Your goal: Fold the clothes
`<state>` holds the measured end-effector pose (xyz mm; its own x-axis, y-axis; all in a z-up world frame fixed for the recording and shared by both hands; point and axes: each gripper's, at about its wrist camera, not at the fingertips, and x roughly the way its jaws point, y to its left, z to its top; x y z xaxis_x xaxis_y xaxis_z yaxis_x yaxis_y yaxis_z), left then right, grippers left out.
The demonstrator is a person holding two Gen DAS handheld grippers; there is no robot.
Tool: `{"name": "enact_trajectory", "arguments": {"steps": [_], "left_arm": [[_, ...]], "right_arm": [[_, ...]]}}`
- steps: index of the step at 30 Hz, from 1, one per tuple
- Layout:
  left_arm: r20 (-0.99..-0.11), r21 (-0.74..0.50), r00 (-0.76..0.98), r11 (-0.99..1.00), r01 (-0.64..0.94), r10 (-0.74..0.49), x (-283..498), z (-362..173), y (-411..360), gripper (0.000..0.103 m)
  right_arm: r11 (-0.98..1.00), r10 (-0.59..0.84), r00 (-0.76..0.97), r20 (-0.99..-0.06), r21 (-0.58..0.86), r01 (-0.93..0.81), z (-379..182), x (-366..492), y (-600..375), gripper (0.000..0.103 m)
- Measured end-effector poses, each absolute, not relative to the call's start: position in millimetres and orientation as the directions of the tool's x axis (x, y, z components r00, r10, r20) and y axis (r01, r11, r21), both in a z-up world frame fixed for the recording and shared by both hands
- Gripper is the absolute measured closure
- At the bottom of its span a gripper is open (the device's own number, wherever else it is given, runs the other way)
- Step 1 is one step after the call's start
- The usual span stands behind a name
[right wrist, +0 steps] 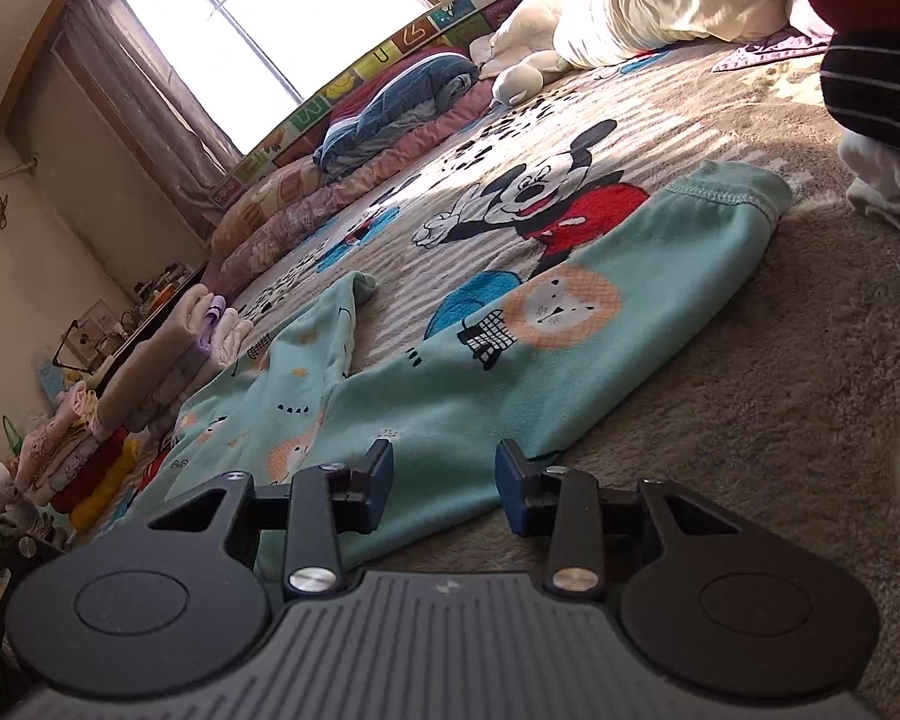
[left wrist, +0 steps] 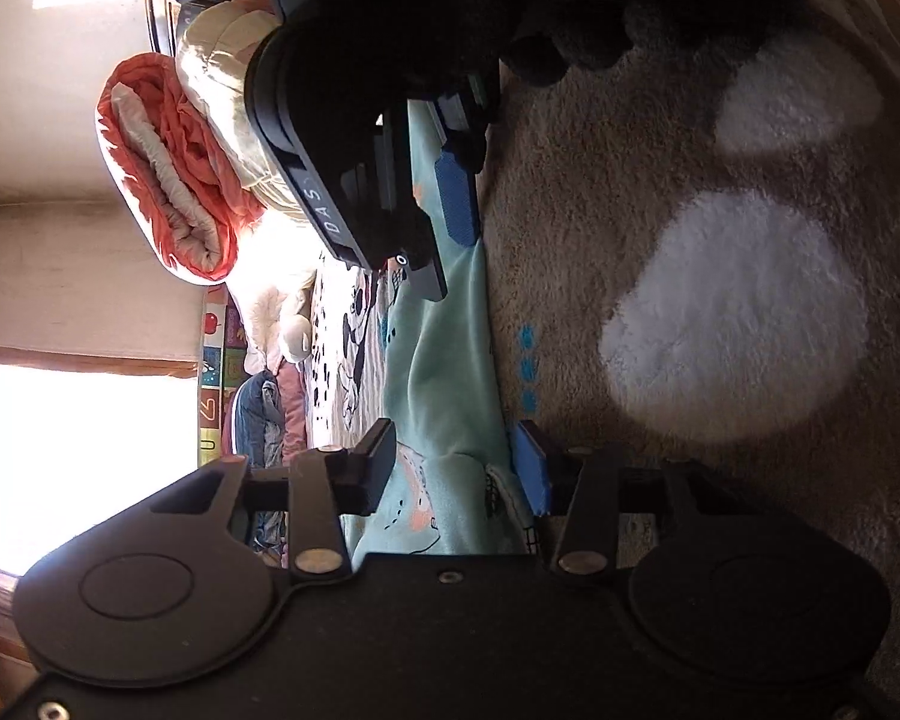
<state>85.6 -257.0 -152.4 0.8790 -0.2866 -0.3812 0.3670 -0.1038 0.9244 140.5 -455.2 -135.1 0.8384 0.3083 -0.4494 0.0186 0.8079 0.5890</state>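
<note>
Lying flat: teal pants [right wrist: 450, 360] | legs pointing toward window [right wrist: 258, 18]

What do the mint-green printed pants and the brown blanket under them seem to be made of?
The mint-green printed pants look like soft fleece or brushed knit: matte, slightly fuzzy, with a stitched hem at the leg end. The brown blanket looks like plush pile, probably synthetic: its fibres stand up shaggy, and the cartoon mouse picture seems dyed into the pile.

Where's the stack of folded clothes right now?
In the right wrist view, the stack of folded clothes stands at the left edge, beside the teal pajama pants spread on the cartoon mouse blanket, below the window.
</note>
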Motion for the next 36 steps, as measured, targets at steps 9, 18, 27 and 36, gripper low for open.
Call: {"name": "enact_trajectory", "arguments": {"steps": [9,18,27,36], "left_arm": [[-0.421,0.899,0.884,-0.227,0.375,-0.204,93.7,-163.6,-264.9,0.069],[-0.459,0.888,0.864,-0.07,0.455,-0.207,103.9,-152.1,-259.3,0.088],[-0.52,0.769,0.794,0.234,0.596,-0.314,107.0,-128.9,-245.9,0.091],[-0.392,0.911,0.871,0.005,0.412,-0.298,73.3,-155.6,-266.5,0.073]], "right_arm": [[0.789,0.334,0.826,-0.455,0.614,0.019,-146.5,131.6,-470.4,0.091],[0.761,0.351,0.821,-0.451,0.648,0.03,-152.8,130.8,-481.5,0.103],[0.733,0.358,0.825,-0.437,0.679,0.042,-155.5,131.2,-487.4,0.103],[0.724,0.321,0.836,-0.445,0.684,0.086,-153.1,121.7,-498.5,0.103]]}}
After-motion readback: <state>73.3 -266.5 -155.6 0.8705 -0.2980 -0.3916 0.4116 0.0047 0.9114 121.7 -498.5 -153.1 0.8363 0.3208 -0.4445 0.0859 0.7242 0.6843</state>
